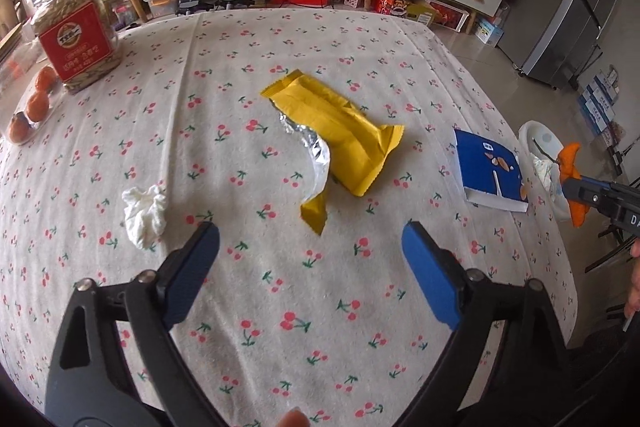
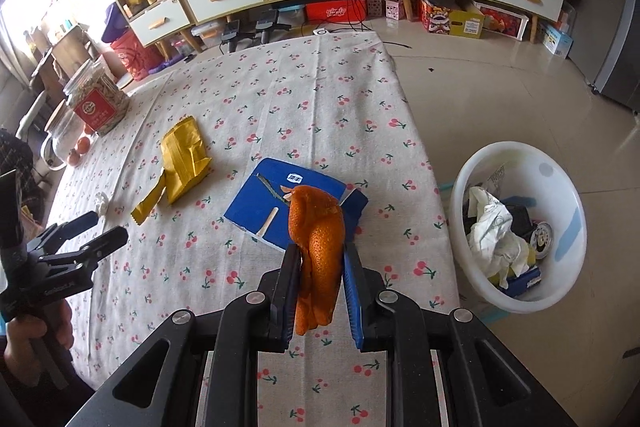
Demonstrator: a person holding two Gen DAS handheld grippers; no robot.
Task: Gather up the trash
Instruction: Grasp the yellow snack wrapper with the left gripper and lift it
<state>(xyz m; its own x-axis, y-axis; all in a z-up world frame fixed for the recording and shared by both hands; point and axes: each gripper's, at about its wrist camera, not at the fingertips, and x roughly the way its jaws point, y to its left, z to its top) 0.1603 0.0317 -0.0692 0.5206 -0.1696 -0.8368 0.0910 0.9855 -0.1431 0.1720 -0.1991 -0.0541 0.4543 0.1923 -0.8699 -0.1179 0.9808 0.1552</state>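
The right gripper (image 2: 320,259) pinches orange peel (image 2: 318,247) over the worktop's right edge; the floor basin (image 2: 560,291) holds crumpled paper (image 2: 494,227) and wrappers. The left gripper (image 1: 310,239) hangs spread.

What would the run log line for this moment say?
right claw: shut on orange peel | left claw: open, above table | yellow wrapper, tissue: uncollected | bin: floor

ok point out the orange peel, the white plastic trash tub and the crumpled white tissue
orange peel (image 2: 320,247), right wrist view, its pitted middle
white plastic trash tub (image 2: 560,183), right wrist view, bare inner wall
crumpled white tissue (image 1: 144,215), left wrist view, its centre
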